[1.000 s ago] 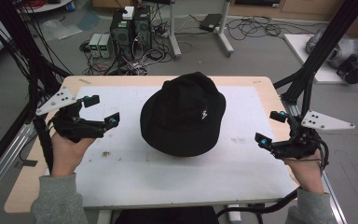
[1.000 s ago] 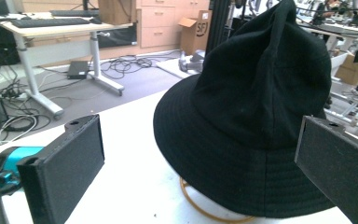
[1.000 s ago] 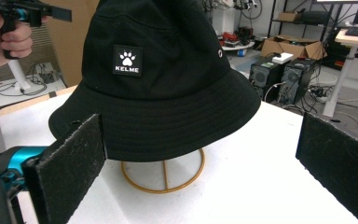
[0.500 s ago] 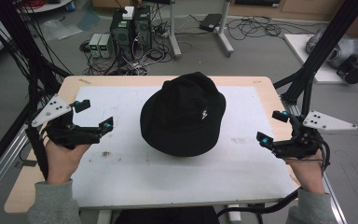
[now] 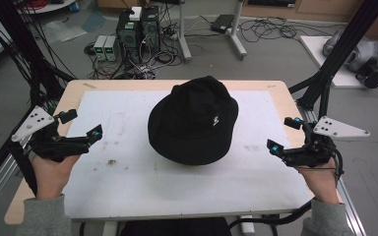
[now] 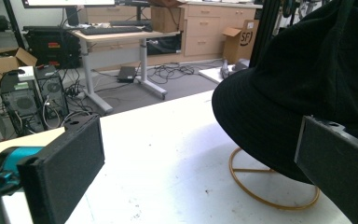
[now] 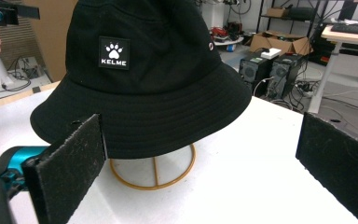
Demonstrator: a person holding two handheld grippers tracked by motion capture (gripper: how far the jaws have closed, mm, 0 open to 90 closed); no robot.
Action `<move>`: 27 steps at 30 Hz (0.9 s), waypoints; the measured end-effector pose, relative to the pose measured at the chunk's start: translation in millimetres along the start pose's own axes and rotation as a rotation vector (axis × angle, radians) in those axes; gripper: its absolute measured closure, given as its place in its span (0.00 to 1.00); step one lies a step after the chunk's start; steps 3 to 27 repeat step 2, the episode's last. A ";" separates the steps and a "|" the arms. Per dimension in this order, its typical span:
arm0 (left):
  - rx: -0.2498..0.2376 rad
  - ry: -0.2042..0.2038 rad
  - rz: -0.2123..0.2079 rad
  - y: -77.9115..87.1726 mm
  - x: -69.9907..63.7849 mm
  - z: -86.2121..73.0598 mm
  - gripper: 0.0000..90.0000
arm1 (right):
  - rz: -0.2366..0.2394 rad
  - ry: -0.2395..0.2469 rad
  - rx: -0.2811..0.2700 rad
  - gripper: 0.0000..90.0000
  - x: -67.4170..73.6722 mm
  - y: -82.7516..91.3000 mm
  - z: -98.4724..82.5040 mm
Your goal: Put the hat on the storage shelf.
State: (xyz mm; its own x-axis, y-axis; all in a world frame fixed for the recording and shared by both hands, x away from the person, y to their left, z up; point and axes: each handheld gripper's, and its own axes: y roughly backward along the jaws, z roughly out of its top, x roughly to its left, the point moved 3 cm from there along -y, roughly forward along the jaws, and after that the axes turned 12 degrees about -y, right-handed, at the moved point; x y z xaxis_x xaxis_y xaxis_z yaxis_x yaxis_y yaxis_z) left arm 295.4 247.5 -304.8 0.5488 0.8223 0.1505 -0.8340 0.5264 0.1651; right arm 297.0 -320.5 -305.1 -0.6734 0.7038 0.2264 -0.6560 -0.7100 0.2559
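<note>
A: Black hat (image 5: 193, 120) sits mid-desk on a wire stand (image 7: 153, 168), between both grippers.

B: Left gripper (image 5: 81, 127) and right gripper (image 5: 284, 134) near the side edges, jaws wide, empty. Right looks marginally nearer, I think.

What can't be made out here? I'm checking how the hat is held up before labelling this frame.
- Stand: in both gripper views only its yellow ring base and lower stem show; the black hat covers the top.
- In the high view the hat's brim hides the stand.
- Hat's white logo: sharp in the right gripper view, too small to read in the high view.
</note>
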 end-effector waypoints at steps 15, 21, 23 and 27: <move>0.005 -0.005 0.007 -1.3 -1.7 0.1 0.02 | 0.003 0.001 0.000 0.01 0.1 -0.5 -0.2; 0.005 -0.005 0.007 -1.3 -1.7 0.1 0.02 | 0.003 0.001 0.000 0.01 0.1 -0.5 -0.2; 0.005 -0.005 0.007 -1.3 -1.7 0.1 0.02 | 0.003 0.001 0.000 0.01 0.1 -0.5 -0.2; 0.005 -0.005 0.007 -1.3 -1.7 0.1 0.02 | 0.003 0.001 0.000 0.01 0.1 -0.5 -0.2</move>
